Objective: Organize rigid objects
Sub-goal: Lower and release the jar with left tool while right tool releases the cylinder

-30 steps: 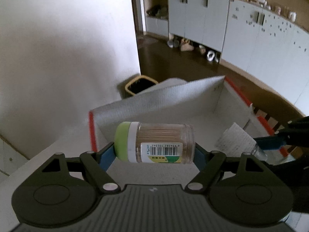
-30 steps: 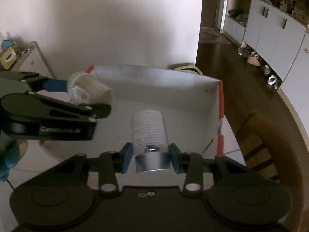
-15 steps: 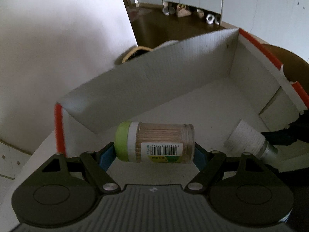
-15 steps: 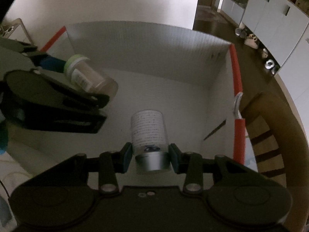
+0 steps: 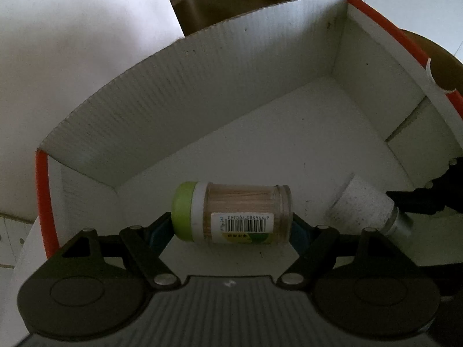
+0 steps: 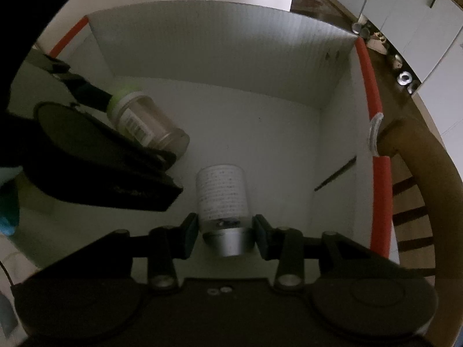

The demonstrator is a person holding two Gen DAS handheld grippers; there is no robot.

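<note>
The box (image 5: 202,92) is matt, ribbed white cardboard. The jar (image 5: 231,212) is clear glossy plastic with a green lid; the bottle (image 6: 222,199) has a paper label and brushed metal cap.

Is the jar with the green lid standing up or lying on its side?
On its side. The toothpick jar lies crosswise in the left gripper, green lid left, base right, held over the white box.

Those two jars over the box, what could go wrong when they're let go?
The toothpick jar, held sideways by its ends in the left gripper, may roll across the box floor. The white bottle in the right gripper hangs close beside it, so they might knock together.
</note>
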